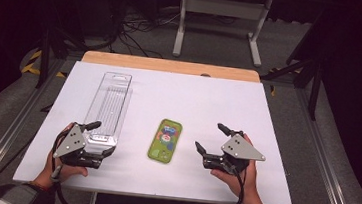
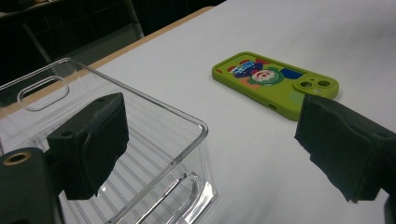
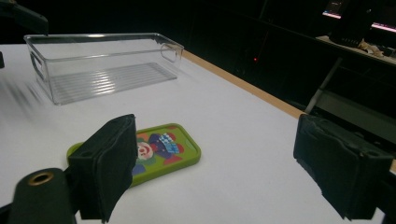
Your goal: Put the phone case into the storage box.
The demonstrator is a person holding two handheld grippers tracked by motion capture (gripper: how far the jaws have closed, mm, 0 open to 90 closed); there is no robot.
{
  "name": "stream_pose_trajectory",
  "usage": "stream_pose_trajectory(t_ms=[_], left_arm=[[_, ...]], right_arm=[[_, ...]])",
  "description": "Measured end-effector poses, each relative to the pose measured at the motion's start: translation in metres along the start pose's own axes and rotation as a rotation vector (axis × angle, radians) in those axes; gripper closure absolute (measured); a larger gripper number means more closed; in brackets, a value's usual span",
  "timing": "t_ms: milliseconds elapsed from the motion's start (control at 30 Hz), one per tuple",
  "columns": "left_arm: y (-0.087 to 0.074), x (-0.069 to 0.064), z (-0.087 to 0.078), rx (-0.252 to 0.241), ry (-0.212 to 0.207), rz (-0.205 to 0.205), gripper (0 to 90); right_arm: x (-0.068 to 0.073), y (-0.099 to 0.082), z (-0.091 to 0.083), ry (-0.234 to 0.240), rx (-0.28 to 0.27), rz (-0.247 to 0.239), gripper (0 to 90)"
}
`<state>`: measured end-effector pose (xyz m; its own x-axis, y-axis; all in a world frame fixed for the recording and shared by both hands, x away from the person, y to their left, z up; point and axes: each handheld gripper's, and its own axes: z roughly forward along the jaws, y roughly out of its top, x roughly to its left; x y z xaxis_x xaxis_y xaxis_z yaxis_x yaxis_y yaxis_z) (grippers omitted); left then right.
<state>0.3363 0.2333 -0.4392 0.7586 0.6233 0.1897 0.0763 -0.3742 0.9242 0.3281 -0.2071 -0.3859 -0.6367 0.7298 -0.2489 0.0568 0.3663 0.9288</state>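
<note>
The green phone case (image 1: 165,140) lay flat, printed side up, on the white table (image 1: 194,98), between the 2 grippers and just right of the clear plastic bin (image 1: 108,107). The left gripper (image 1: 96,141) stood wide open at the bin's near end; in the left gripper view 1 pad (image 2: 88,144) hung inside the bin and the other outside, astride the near wall without closing on it. The right gripper (image 1: 209,139) was also wide open and empty, low over the table just right of the case, with 1 pad (image 3: 109,163) already beside the case's near edge.

The work in hand looked like picking up the case to place it in the bin. To do it well, the right jaws should straddle the case across its narrow width, low enough to catch its thin sides, and close squarely so it would not skid. The left gripper would best clamp the bin wall to steady it.
</note>
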Motion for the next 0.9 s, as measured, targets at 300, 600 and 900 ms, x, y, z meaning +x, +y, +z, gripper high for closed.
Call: stream_pose_trajectory(t_ms=[300,600,900], left_arm=[[-0.001,-0.001,0.0,0.008,0.005,-0.003,10.0],[0.0,-0.004,-0.003,0.015,0.012,0.024,9.9],[-0.002,-0.008,-0.004,0.03,0.01,0.04,9.8]], right_arm=[[0.0,-0.002,0.002,0.028,0.011,0.015,18.6],[0.0,0.007,0.015,0.058,0.037,0.009,45.2],[-0.003,0.016,0.049,0.154,0.082,0.009,80.1]])
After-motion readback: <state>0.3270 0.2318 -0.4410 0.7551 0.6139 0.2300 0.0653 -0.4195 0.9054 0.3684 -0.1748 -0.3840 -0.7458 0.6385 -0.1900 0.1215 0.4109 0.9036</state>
